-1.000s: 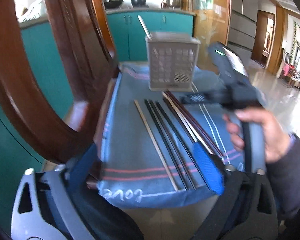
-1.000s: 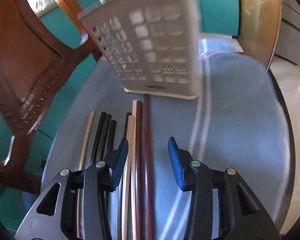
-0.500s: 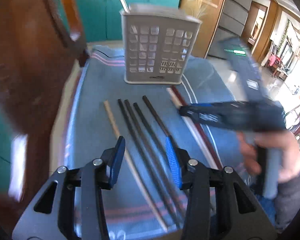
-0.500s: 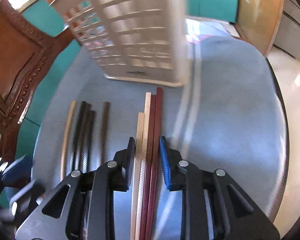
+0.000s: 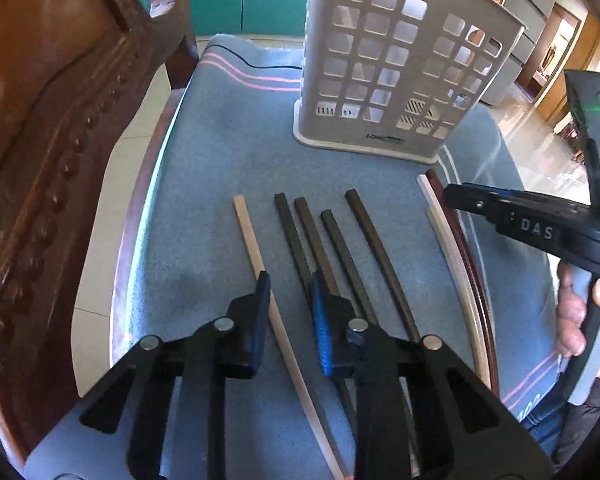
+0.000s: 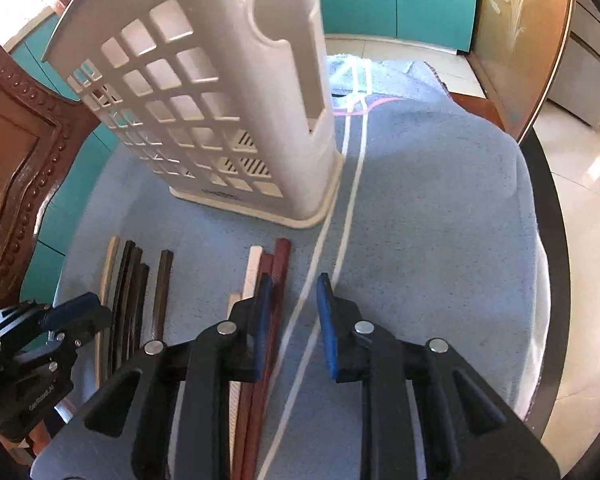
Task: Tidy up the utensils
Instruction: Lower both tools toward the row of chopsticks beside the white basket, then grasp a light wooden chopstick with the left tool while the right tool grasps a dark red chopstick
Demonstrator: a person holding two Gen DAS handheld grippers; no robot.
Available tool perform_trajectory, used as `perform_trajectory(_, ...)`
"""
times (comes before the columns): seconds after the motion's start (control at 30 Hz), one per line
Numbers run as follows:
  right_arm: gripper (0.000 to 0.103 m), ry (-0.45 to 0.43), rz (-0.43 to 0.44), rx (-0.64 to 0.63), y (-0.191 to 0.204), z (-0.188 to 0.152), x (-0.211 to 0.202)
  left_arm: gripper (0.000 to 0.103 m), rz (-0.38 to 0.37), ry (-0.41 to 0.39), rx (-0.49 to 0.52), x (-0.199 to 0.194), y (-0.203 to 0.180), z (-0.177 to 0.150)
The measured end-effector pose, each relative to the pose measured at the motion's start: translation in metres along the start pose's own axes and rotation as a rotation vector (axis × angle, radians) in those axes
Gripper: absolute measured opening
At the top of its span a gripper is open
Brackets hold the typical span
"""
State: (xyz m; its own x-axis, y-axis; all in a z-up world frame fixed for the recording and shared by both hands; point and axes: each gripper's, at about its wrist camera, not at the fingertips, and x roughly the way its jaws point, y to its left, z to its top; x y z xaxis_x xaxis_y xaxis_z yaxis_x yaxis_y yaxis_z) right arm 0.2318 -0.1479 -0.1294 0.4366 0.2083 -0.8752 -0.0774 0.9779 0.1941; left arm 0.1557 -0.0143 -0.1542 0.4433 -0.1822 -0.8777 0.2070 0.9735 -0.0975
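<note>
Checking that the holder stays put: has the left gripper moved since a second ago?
Yes. The left gripper has moved in over the beige chopstick, closer to the white holder.

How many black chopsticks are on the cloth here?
4. The black chopsticks lie side by side on the blue cloth before the white holder, between the lone pale chopstick and the pale-and-red group. No others look hidden.

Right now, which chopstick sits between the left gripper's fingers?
The lone pale beige chopstick, leftmost in the row. It runs between the closing jaws of the left gripper, not yet visibly pinched; the four dark chopsticks lie beside it, outside the gap.
</note>
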Motion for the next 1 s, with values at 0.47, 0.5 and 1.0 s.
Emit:
perform_trajectory(0.47, 0.011, -0.037, 0.138, 0.158, -0.031, 0.028, 0.019, 0.011, -0.027, 0.045, -0.04, 0.023, -0.003, 0.016)
perform_trajectory(0.5, 0.01, -0.02, 0.114, 0.158, -0.028, 0.033, 0.027, 0.011, -0.005, 0.029, -0.023, 0.023, -0.007, 0.016)
perform_trajectory(1.0, 0.015, -0.034, -0.001, 0.07, -0.044, 0.024, -0.005, 0.014, 0.008, -0.073, -0.017, 0.004, 0.0, 0.018)
